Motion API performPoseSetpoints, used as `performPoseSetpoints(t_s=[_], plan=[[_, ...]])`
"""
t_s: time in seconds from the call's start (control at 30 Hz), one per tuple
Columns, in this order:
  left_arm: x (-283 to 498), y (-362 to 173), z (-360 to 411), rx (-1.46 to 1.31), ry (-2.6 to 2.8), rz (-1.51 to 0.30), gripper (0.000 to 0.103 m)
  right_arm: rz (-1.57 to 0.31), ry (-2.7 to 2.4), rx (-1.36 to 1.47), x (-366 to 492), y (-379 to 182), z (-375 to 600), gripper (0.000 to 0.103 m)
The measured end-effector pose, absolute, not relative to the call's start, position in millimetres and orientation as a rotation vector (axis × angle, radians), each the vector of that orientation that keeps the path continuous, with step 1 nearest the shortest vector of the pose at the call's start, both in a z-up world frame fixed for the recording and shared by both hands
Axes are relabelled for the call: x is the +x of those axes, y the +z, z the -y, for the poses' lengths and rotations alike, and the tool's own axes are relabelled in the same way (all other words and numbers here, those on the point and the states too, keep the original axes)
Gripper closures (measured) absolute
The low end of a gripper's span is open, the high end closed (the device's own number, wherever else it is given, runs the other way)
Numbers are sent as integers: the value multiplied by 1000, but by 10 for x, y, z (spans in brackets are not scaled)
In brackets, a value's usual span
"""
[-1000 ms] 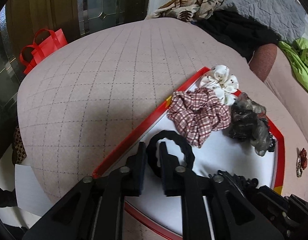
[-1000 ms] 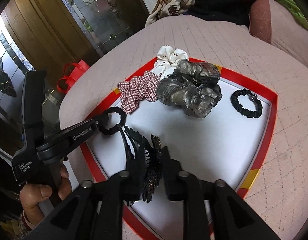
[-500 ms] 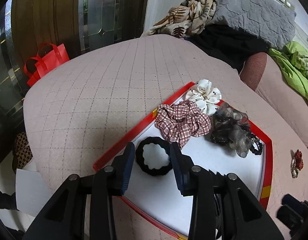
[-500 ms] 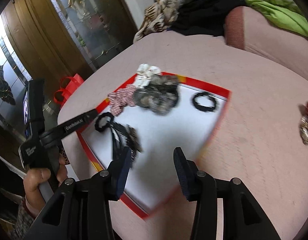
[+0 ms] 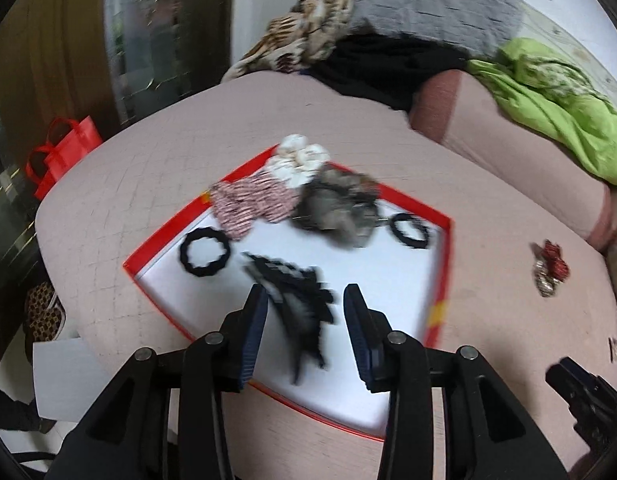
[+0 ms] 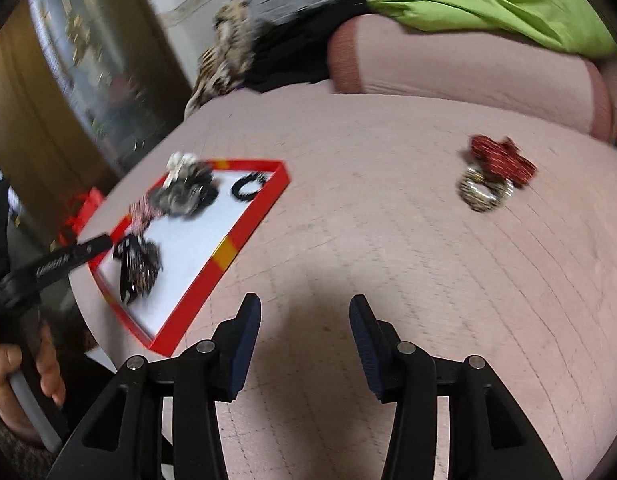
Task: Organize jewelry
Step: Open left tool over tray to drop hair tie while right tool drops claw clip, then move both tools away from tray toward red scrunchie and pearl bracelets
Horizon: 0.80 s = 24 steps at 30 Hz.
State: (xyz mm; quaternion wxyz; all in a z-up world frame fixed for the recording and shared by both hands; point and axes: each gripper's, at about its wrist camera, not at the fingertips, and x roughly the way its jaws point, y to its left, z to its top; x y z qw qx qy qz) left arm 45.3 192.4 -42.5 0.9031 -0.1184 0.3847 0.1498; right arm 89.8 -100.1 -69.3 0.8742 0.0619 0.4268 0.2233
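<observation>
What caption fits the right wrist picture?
Open right gripper above the bed, red bow ahead, tray at left.

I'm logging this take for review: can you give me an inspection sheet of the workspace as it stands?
Surface: pink quilted cover, tray on it.
Job's things: red-rimmed tray holds white scrunchie, plaid scrunchie, grey scrunchie, two black hair ties, black claw clips. Red and gold pieces lie off the tray.
Clutter: green cloth, grey blanket.
Grippers: left gripper open above tray; right gripper open above cover.
Cables: nothing seen.
Surroundings: red bag, wooden door.
</observation>
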Motion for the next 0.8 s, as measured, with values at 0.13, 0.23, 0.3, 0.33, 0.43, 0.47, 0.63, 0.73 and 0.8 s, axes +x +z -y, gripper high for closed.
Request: performPoseSetpoints(t_s=[0.13,0.23,0.3,0.33,0.43,0.47,0.63,0.73,0.8], plan=[[382,-259,-1669,-204,296,-770,55,-853,447,147,840,-617,1161,50],[347,-202,-1511,-181,281,-781,54,-835,439,152,779,-609,1224,47],[312,-162,-1399,-159,269,-782,54,-833,434,158,746,-630,1281,47],[290,-141,-1336,-145,263,-782,54,-834,432,162,736,-644,1311,47],[238,-81,-1170,-107,246,-776,54,-841,422,186,718,-685,1387,47],[223,-67,-1113,-97,238,-775,54,-843,417,197,710,-695,1424,47],[186,-61,-903,-51,210,-779,53,-836,392,215,663,-695,1562,47],[162,-56,-819,-33,195,-782,53,-830,380,225,637,-671,1627,47],[142,-43,-785,-30,187,-780,53,-824,375,228,618,-654,1647,47]])
